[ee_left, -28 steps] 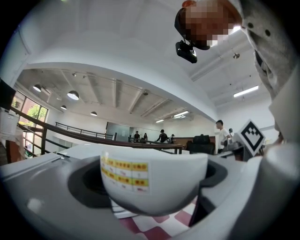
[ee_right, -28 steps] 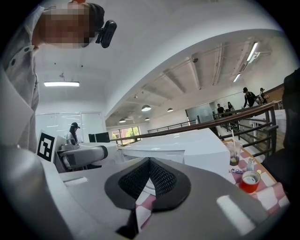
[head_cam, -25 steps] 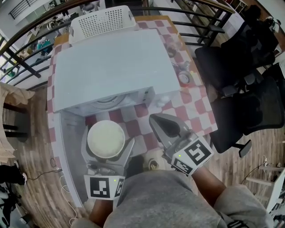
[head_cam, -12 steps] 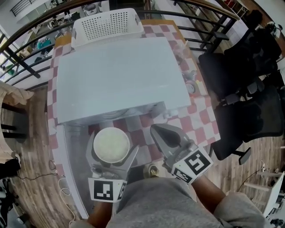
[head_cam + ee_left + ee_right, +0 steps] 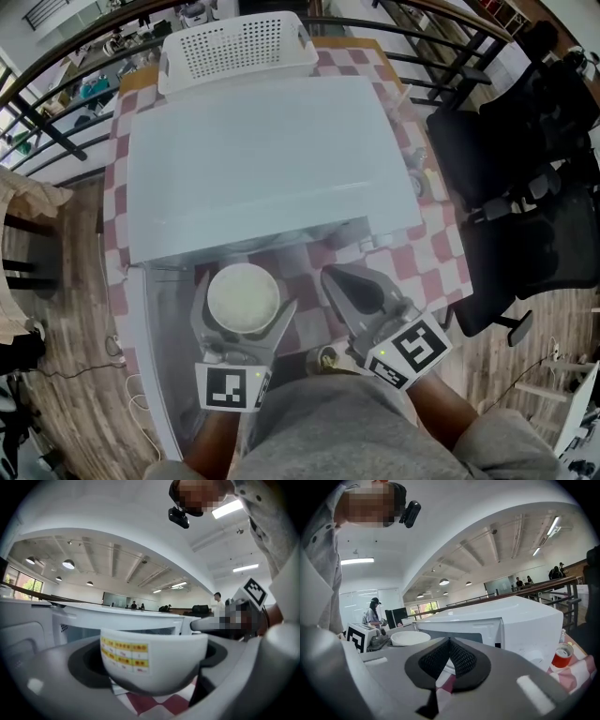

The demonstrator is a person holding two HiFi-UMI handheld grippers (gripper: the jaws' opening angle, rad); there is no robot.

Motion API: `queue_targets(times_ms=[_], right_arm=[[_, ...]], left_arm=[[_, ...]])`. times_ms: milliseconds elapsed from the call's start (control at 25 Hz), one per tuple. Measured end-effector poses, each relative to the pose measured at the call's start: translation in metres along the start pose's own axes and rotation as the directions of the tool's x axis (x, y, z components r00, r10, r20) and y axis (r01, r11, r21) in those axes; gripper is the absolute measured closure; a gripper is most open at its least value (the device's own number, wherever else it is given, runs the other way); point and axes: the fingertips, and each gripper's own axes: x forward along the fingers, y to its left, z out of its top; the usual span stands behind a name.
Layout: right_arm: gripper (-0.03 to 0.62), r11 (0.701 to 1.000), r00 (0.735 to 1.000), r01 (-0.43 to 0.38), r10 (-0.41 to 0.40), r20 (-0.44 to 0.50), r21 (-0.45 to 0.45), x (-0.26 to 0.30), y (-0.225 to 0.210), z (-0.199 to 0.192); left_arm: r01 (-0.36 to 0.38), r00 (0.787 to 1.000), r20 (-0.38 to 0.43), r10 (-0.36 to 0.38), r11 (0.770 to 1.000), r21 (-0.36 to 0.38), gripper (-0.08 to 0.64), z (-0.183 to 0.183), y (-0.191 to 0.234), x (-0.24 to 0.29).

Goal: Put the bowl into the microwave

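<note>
A white bowl [image 5: 243, 296] with a yellow label [image 5: 125, 656] is held in front of the white microwave [image 5: 262, 159]. My left gripper [image 5: 243, 305] is shut on the bowl, one jaw on each side of it. In the left gripper view the bowl [image 5: 154, 660] hangs above the checked cloth, with the microwave's front [image 5: 140, 620] just beyond it. The microwave door [image 5: 155, 356] stands open at the left. To the right of the bowl, my right gripper [image 5: 352, 286] is shut and holds nothing; its pads [image 5: 449, 656] meet.
A white perforated basket [image 5: 234, 42] sits behind the microwave. The table has a red-and-white checked cloth [image 5: 417, 253]. A red cup [image 5: 562, 657] and small items stand at the microwave's right. Black office chairs [image 5: 525, 169] are at the right, and a railing runs behind.
The bowl in my left gripper has moved closer to the microwave's front. The right gripper has advanced slightly alongside it, still shut.
</note>
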Motion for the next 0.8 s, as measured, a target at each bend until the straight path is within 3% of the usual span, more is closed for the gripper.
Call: queue_targets(times_ms=[280, 800], right_arm=[[0.592, 1.000, 1.000, 0.011, -0.011, -0.014, 0.007, 0.006, -0.002, -0.004], [0.592, 1.000, 1.000, -0.003, 0.004, -0.030, 0.019, 0.022, 0.004, -0.016]], left_arm=[[0.027, 0.999, -0.047, -0.026, 1.000, 0.003, 0.029, -0.016, 0.001, 0.007], [-0.045, 0.996, -0.083, 0.045, 0.999, -0.001, 0.029, -0.052, 0.021, 0.025]])
